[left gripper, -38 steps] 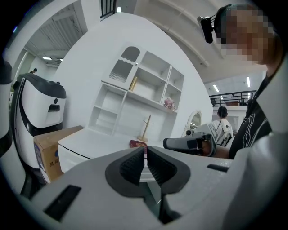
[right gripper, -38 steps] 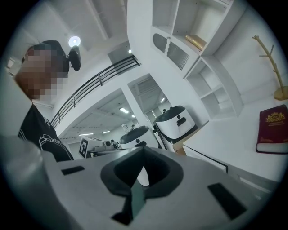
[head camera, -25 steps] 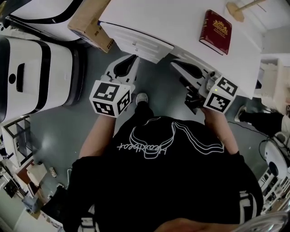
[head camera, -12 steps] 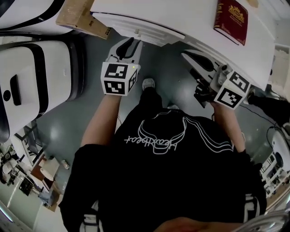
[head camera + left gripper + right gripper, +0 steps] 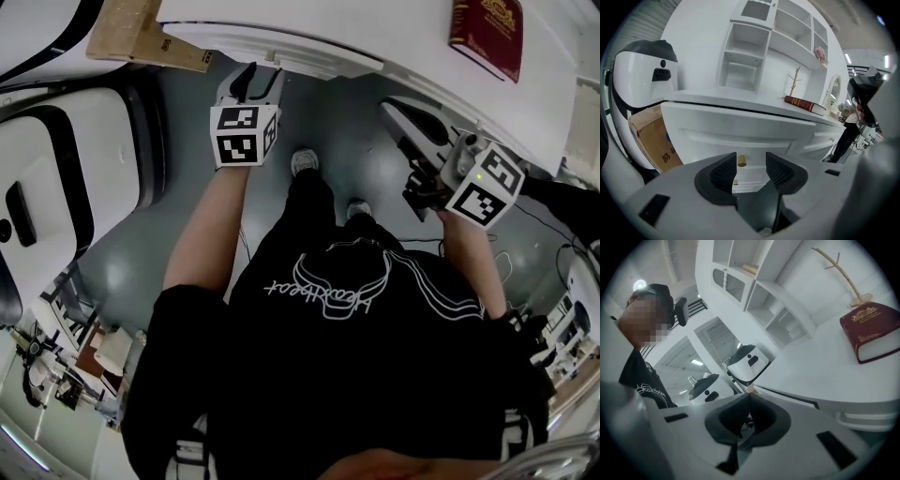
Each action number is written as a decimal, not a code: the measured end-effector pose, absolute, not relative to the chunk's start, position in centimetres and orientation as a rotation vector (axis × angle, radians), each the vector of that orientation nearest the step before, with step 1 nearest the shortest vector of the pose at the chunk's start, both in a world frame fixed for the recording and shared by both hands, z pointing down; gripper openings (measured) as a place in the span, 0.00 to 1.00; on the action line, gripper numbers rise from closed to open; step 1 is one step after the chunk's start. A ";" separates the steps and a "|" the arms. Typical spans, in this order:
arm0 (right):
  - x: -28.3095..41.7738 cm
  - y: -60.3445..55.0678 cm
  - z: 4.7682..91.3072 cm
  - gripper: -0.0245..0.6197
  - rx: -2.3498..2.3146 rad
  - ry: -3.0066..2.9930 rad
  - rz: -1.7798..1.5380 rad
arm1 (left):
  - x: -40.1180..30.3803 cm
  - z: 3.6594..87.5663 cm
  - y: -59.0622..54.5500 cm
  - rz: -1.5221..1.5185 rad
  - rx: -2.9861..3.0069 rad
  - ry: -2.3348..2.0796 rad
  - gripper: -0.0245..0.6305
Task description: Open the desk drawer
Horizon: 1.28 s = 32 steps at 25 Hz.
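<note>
A white table [image 5: 394, 37] with a shelved white hutch [image 5: 754, 51] on it fills the top of the head view. The person stands before it in a black shirt [image 5: 328, 309]. To the left of the table sits a big white-and-black machine [image 5: 66, 169], and a cardboard box [image 5: 141, 37] lies between the machine and the table's corner.

The desk drawer [image 5: 740, 136] is under the tabletop's front edge, its wide white front facing the left gripper. A dark red book [image 5: 487, 33] lies flat on the tabletop, well to the right of the drawer, with a thin wooden branch stand [image 5: 843, 273] behind it.

The left gripper [image 5: 749, 164] points down at the drawer front. Its jaws have just been opening and now stand spread, with nothing pinched. The right gripper [image 5: 749, 397] hangs off to the right below the table's edge, its jaws pressed together on nothing.

A small brass knob [image 5: 741, 161] on the drawer front shows in the gap between the left gripper's pads, nearer the left-hand one. It lies ahead of them and is untouched.
</note>
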State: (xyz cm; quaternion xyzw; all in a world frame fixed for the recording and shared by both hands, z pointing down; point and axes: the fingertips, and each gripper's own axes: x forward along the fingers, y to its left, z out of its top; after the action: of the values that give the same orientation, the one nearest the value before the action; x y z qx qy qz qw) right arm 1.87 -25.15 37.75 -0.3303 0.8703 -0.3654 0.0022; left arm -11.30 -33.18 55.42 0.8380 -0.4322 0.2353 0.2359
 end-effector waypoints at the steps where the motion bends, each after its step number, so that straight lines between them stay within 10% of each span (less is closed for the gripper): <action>1: 2.1 -25.2 37.8 0.05 -1.054 2.718 -1.136 | -11.3 56.0 -33.4 0.652 2.295 -1.189 0.32; 32: 1.8 -23.9 42.1 0.05 -1.051 2.676 -1.223 | -10.7 62.0 -36.7 0.696 2.195 -1.275 0.21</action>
State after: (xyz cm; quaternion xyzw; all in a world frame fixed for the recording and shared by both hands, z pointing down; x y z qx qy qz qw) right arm 1.80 -23.92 42.06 -0.3364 0.8565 -0.3914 0.0085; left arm -10.71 -36.69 61.97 0.8071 -0.4688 0.2558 0.2519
